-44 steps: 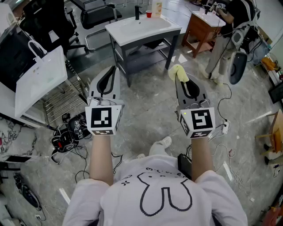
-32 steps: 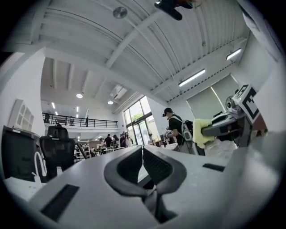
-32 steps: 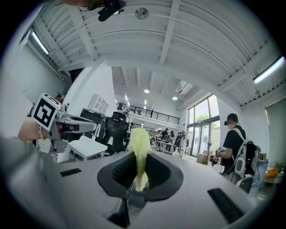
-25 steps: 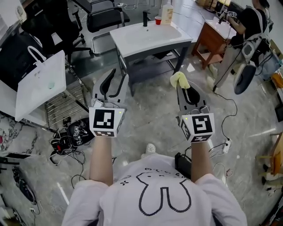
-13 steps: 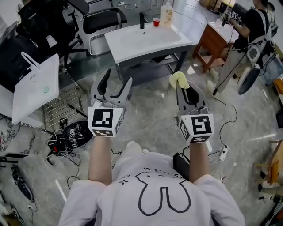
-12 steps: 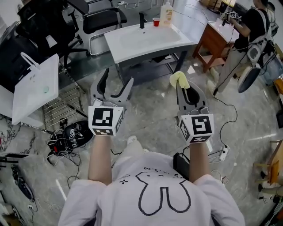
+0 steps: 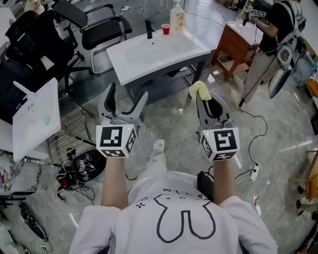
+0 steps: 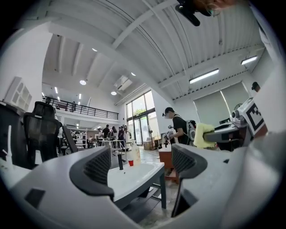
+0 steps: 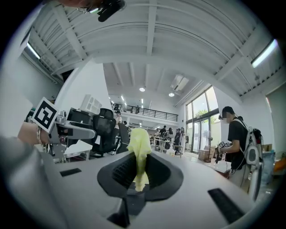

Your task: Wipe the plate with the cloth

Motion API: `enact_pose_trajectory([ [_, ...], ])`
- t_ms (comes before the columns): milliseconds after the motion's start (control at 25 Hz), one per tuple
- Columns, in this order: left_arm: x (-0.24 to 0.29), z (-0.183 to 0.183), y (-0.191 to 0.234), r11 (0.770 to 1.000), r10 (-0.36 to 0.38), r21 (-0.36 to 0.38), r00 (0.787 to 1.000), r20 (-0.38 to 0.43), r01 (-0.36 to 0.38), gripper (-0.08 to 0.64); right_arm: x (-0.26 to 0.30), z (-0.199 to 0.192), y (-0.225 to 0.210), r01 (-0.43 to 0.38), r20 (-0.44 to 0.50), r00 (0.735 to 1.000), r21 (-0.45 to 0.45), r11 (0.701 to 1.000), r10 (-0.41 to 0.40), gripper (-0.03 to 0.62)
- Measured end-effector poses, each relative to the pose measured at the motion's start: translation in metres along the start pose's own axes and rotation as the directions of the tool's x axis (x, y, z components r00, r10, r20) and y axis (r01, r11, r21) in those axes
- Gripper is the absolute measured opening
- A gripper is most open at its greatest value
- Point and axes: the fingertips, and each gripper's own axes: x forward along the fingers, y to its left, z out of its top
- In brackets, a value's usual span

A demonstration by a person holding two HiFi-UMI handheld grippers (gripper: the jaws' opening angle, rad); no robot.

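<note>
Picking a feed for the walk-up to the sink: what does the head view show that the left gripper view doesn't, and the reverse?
Head view only: the cables on the floor, the person's own shirt and the left gripper's marker cube. Left gripper view only: the ceiling lights, the balcony railing and a far group of people. Both: the white sink with faucet, red cup and bottle; the left gripper, jaws opening with nothing between; the right gripper shut on the yellow cloth. Neither shows a plate.
</note>
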Motion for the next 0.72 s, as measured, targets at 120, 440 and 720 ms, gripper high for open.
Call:
enact_pose_trajectory([
  [120,0.028,-0.005,0.017,1.000,0.008,-0.013,1.000,0.009,-0.008,0.414,0.029,-0.002,-0.012,0.005,-0.006,1.000,-0.009,1.000,-0.005,0.051],
  [440,0.125,-0.029,0.075,1.000,0.024,-0.004,1.000,-0.003,-0.024,0.413,0.135,-0.016,-0.045,0.009,-0.038,0.999,0.007,1.000,-0.009,0.051],
  [720,0.209,-0.042,0.127,1.000,0.001,-0.007,1.000,0.002,-0.001,0.413,0.230,-0.024,-0.066,0.019,-0.064,0.998,-0.011,1.000,-0.019,0.051],
])
